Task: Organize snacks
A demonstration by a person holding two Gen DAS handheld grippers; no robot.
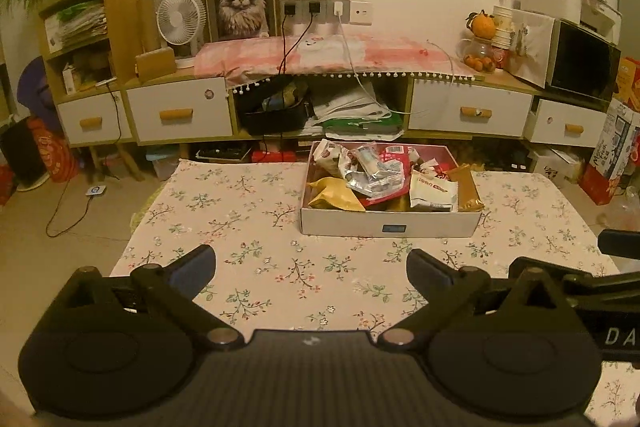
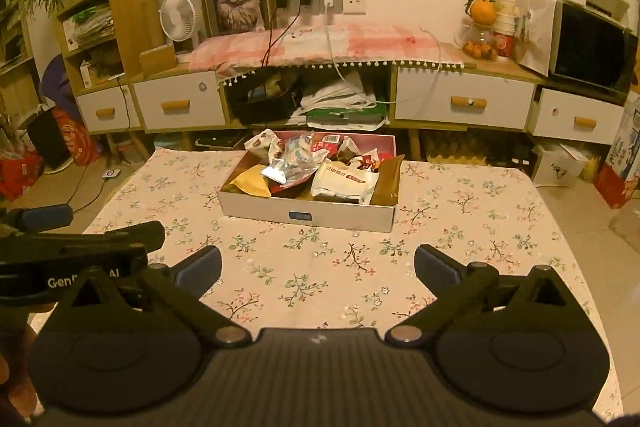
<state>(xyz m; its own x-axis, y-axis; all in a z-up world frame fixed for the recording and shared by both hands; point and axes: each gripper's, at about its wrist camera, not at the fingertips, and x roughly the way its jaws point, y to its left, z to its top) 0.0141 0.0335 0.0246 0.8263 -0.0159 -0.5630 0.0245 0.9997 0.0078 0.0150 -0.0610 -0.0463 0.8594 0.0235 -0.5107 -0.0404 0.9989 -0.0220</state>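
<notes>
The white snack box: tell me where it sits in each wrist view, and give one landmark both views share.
Left wrist view: white snack box right of centre, beyond the open left gripper.
Right wrist view: the box just left of centre, beyond the open right gripper.
Shared landmark: the framed cat picture against the wall.

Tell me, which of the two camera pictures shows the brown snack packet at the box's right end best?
The right wrist view: there the brown packet shows its whole length, leaning against the white box's right wall. The left wrist view shows the same packet at a steeper angle, with its lower end behind the box's front wall.
</notes>
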